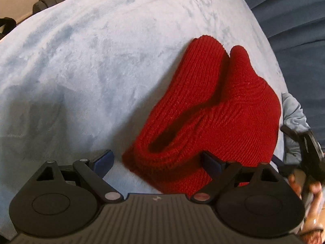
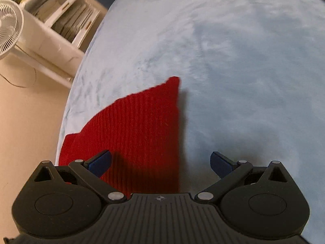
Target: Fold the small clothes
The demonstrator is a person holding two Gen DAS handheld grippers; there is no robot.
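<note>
A red knitted hat (image 1: 213,111) lies on a light blue fleece blanket (image 1: 91,61), rumpled, with its open cuff toward my left gripper. My left gripper (image 1: 157,163) is open just above the cuff end, its right finger over the knit and its left finger over bare blanket. In the right wrist view the hat (image 2: 138,132) looks flat, with a pointed corner away from me. My right gripper (image 2: 160,163) is open and empty above the hat's near edge, its left finger over the knit and its right finger over the blanket (image 2: 243,71).
The blanket's edge drops to a beige floor (image 2: 30,122) on the left of the right wrist view, where a white fan (image 2: 8,30) and a white shelf with papers (image 2: 61,16) stand. Dark blue fabric (image 1: 294,20) lies beyond the blanket's right edge. The other gripper's handle and a hand (image 1: 308,172) show at the right.
</note>
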